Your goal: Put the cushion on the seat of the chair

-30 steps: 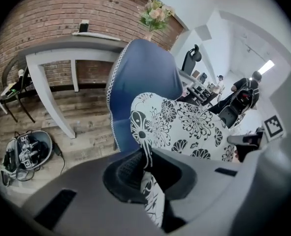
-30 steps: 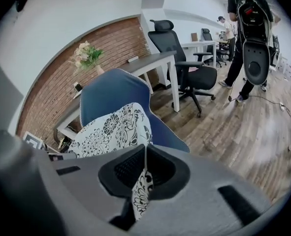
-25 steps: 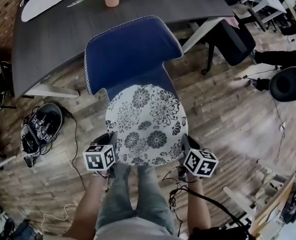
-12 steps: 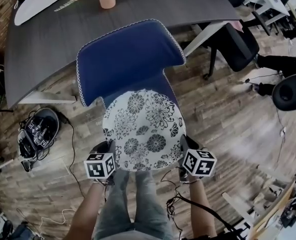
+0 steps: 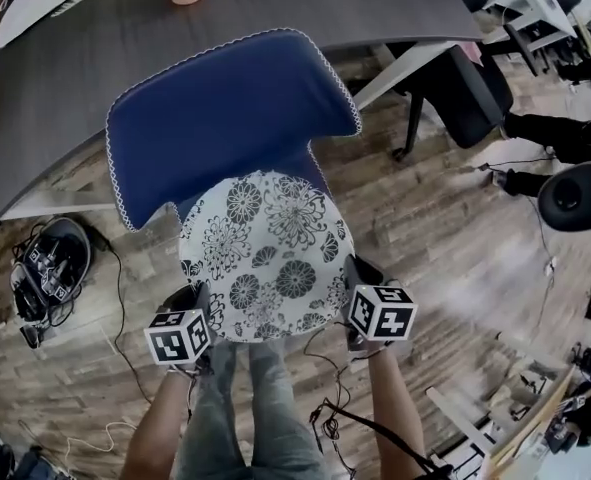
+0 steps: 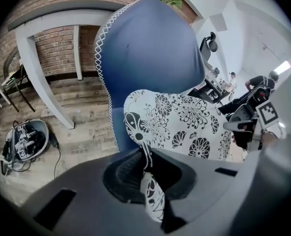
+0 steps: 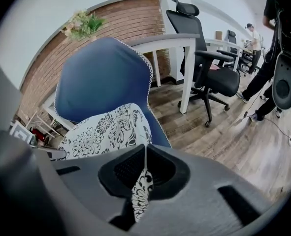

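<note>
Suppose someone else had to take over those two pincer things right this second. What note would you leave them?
Left gripper: shut on the left edge of the cushion.
Right gripper: shut on its right edge.
Cushion: spread flat over the seat of the blue chair, in front of the backrest. I cannot tell whether it rests on the seat.
Done: cushion picked up and lined up over the seat.
Left: set it down, open both jaws, draw back.

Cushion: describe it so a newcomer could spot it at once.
Find the dark table, then the blue chair in front of it. The cushion is the round pad held over that chair. Only it is white with black flowers.
</note>
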